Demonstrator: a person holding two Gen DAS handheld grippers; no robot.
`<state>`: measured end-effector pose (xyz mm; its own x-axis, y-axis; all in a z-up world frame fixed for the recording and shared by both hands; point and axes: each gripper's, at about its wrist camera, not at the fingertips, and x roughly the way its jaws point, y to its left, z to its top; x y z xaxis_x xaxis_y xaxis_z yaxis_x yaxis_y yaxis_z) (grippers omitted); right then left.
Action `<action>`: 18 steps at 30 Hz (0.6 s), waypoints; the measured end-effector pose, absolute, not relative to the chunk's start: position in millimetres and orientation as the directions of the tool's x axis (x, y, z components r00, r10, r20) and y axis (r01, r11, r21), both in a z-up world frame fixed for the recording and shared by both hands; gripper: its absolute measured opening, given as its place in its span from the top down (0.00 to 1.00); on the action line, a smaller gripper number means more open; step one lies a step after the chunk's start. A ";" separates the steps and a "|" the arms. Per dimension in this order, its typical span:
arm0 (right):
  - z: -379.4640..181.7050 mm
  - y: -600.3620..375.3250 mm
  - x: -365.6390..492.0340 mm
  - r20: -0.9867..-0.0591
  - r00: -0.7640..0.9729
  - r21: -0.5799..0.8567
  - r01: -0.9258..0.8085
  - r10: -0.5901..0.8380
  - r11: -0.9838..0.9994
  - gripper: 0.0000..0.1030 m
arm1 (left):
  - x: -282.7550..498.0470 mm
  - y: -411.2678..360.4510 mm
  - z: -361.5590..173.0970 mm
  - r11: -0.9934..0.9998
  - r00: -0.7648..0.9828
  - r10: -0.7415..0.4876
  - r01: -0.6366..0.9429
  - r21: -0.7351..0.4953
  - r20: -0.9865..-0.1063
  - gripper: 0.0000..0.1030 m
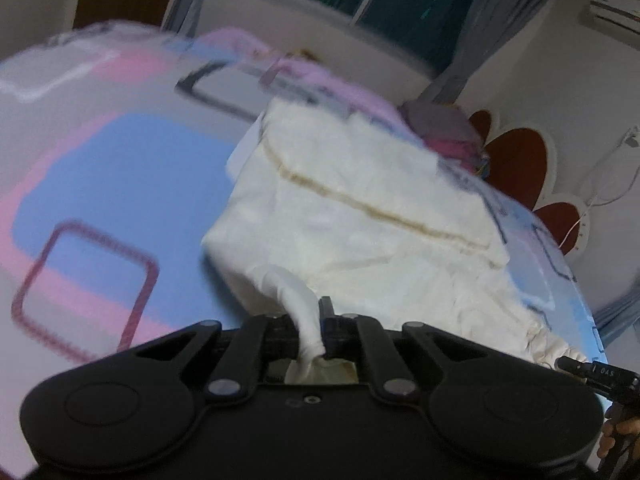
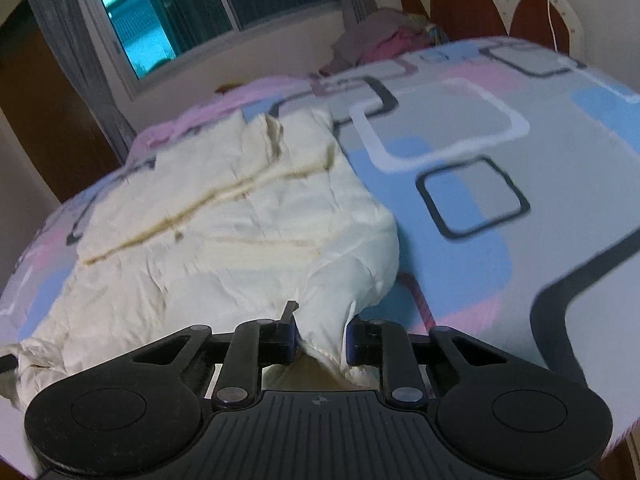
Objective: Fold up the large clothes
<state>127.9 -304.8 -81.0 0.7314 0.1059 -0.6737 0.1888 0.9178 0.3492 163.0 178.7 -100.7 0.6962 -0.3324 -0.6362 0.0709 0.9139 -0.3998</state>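
Observation:
A large cream-white garment point(image 1: 360, 216) with a tan seam line lies spread on the bed, wrinkled. My left gripper point(image 1: 314, 334) is shut on a pinched, twisted corner of the garment's near edge, which rises off the bed. In the right wrist view the same garment point(image 2: 224, 216) fills the left half of the bed. My right gripper point(image 2: 320, 338) is shut on a thicker fold of its near edge, lifted from the sheet. The right gripper's tip point(image 1: 592, 372) and a hand show at the lower right of the left wrist view.
The bed sheet point(image 2: 500, 208) has blue, pink and grey blocks with dark squares. A pile of purple and pink clothes point(image 2: 384, 46) lies at the far end by a red scalloped headboard point(image 2: 532, 12). A curtained window point(image 2: 192, 12) is behind.

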 end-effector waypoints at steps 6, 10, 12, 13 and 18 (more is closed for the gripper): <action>-60.6 -308.5 158.4 -0.623 0.774 0.368 0.157 0.117 0.916 0.81 | 189.5 171.1 -80.4 0.910 0.746 -0.319 0.068 -0.410 -0.584 0.95; -46.5 -314.5 186.9 -0.592 0.796 0.383 0.143 0.124 0.913 0.81 | 218.5 163.5 -67.4 0.915 0.766 -0.309 0.078 -0.395 -0.564 0.95; -40.6 -318.3 204.6 -0.580 0.805 0.386 0.135 0.126 0.912 0.82 | 230.7 161.6 -61.5 0.916 0.779 -0.301 0.075 -0.394 -0.550 0.95; -37.8 -320.2 214.6 -0.574 0.809 0.389 0.133 0.127 0.912 0.82 | 239.4 159.4 -58.9 0.916 0.786 -0.296 0.074 -0.394 -0.542 0.95; -28.3 -328.8 262.1 -0.538 0.834 0.400 0.129 0.119 0.907 0.82 | 285.5 151.3 -49.1 0.921 0.816 -0.266 0.059 -0.385 -0.512 0.95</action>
<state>262.1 -328.8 -28.3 0.8342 0.1192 -0.5385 0.1287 0.9073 0.4002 285.5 151.3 -49.1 0.8164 -0.2664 -0.5124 0.0592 0.9212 -0.3845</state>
